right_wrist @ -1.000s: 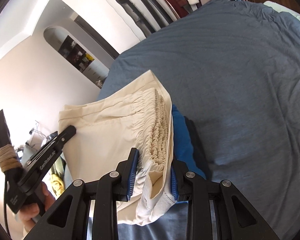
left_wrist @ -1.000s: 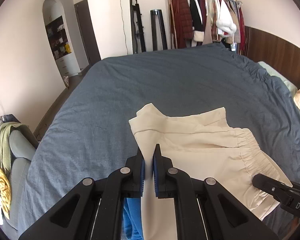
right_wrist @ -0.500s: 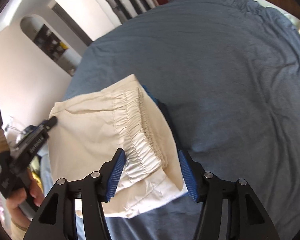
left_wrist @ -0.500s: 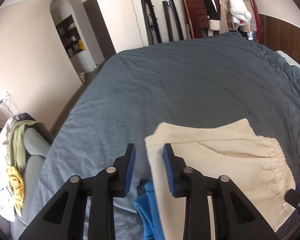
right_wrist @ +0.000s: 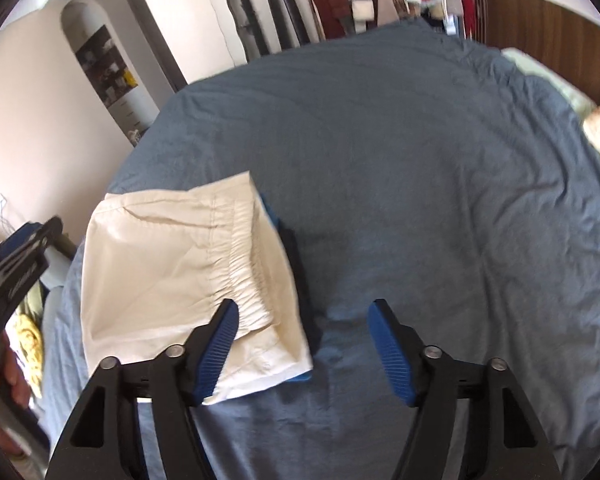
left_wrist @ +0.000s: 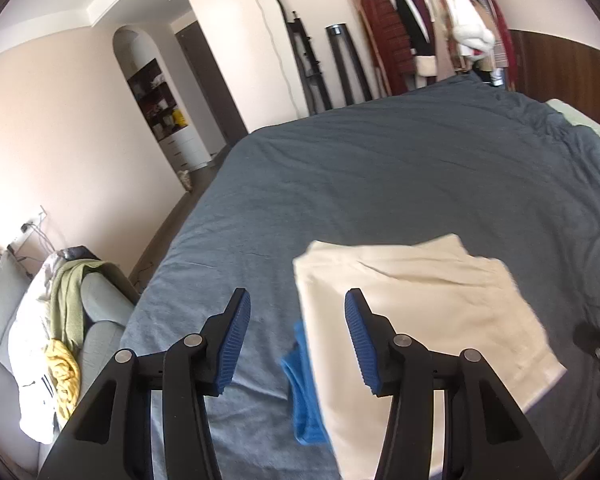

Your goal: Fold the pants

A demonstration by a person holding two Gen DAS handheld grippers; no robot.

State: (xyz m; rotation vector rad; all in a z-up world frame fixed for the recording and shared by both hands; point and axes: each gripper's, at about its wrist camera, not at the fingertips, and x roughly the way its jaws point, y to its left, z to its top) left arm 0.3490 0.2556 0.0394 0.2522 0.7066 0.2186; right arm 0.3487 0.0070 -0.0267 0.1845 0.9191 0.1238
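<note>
Both tools are spread with nothing pinched: left tool [left_wrist: 296, 332] and right tool [right_wrist: 302, 340] have just been opening, pads clear of the cloth. Cream pants [left_wrist: 416, 304] lie folded into a compact rectangle on the bed [left_wrist: 380, 168], on top of a blue garment [left_wrist: 306, 400]. Pants sit between the tools, right of the left tool's gap and left of the right tool's. Elastic waistband [right_wrist: 244, 264] is nearest the right tool. Fold looks done.
</note>
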